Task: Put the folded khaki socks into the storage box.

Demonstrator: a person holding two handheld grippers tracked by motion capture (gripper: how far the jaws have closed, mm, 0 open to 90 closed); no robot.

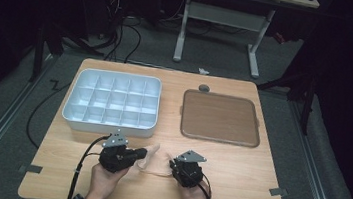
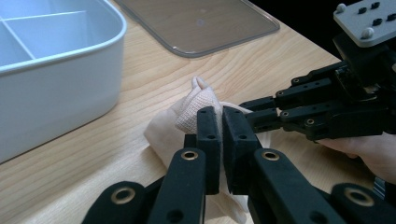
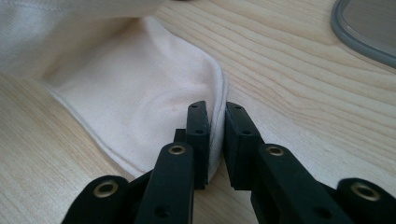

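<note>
Two hand-held grippers are working a pale cloth, apparently a thin sock or similar knit piece, which is lying on the wooden surface near its front edge, between the two hands. The left gripper is clamping a bunched, ribbed part of the cloth between nearly closed jaws. The right gripper is pinching the rounded hem; its jaws are standing narrow, with the fabric edge caught between the pads.

Judged by its folds and drape, the cloth is light, soft and limp, offering no stiffness. It is likely sagging wherever it is unsupported and slipping from a shallow pinch, so the thicker hem and the ribbed cuff are the better places for holding.

Behind the grippers, a white compartmented tray is standing at the left, close to the left gripper, and a flat brown-tinted lid is lying at the right, well apart from the cloth. Nothing is lying between the cloth and either one; the tray's near wall is the closest obstacle.
</note>
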